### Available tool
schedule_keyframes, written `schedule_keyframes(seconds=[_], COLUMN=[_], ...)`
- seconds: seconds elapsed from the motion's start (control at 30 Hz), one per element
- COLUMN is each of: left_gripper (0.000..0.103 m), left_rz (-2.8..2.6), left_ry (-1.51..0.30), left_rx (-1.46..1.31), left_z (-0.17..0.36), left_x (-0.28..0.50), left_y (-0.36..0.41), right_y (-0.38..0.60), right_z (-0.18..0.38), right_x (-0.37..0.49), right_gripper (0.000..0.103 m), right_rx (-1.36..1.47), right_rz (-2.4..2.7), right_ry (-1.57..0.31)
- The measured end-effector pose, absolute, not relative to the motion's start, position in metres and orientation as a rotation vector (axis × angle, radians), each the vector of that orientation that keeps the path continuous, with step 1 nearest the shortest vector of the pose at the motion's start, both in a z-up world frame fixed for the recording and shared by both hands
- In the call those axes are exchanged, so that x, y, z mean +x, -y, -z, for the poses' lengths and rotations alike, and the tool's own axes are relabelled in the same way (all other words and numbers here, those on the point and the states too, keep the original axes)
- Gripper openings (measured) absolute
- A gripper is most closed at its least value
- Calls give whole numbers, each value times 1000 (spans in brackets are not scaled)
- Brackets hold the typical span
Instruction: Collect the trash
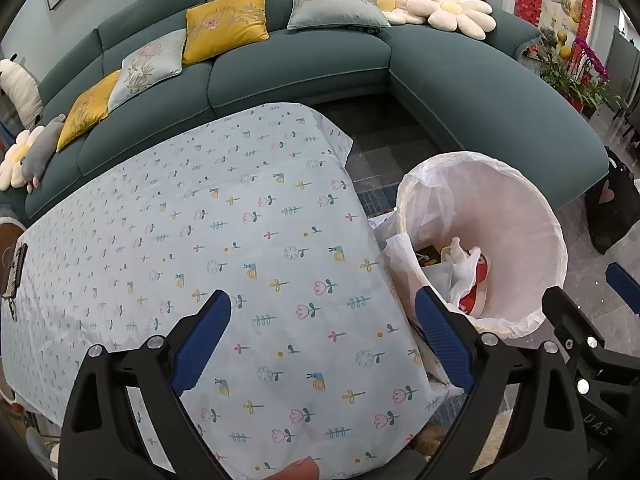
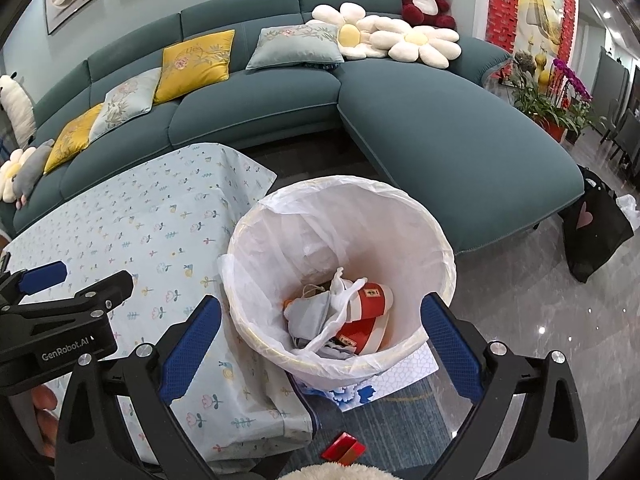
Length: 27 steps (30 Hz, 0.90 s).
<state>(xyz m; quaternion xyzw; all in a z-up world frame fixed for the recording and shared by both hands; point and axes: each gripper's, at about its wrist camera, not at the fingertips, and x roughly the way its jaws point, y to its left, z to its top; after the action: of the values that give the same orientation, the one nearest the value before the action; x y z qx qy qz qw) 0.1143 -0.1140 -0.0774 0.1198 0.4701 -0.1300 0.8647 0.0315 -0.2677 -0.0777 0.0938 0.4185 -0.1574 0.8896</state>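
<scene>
Standing beside the table (image 2: 120,216) at frame centre, the bin (image 2: 436,240) took dropped trash (image 2: 360,312), leaving both the left gripper (image 1: 324,344) and right gripper (image 2: 320,348) spread apart, empty.

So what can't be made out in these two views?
- Bottom of the trash bin: in the right wrist view, the white plastic bag and red-and-white cartons cover whatever lies under them.
- Small red item on the floor: right wrist view, cut off near the bottom edge, unidentifiable.
- Dark object at the table edge: left wrist view, distorted at the fisheye rim.
</scene>
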Motion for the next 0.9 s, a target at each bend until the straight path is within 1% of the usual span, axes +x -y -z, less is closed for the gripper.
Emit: schedule_keyframes(seconds=[0.9], left_gripper=[89], left_rz=[250], left_ry=[-988], left_rx=[247], left_z=[75], left_x=[107], left_y=[117], right_y=[270], right_z=[78], right_x=[23], right_gripper=[96], right_rx=[191], right_rz=[333], right_ry=[-860])
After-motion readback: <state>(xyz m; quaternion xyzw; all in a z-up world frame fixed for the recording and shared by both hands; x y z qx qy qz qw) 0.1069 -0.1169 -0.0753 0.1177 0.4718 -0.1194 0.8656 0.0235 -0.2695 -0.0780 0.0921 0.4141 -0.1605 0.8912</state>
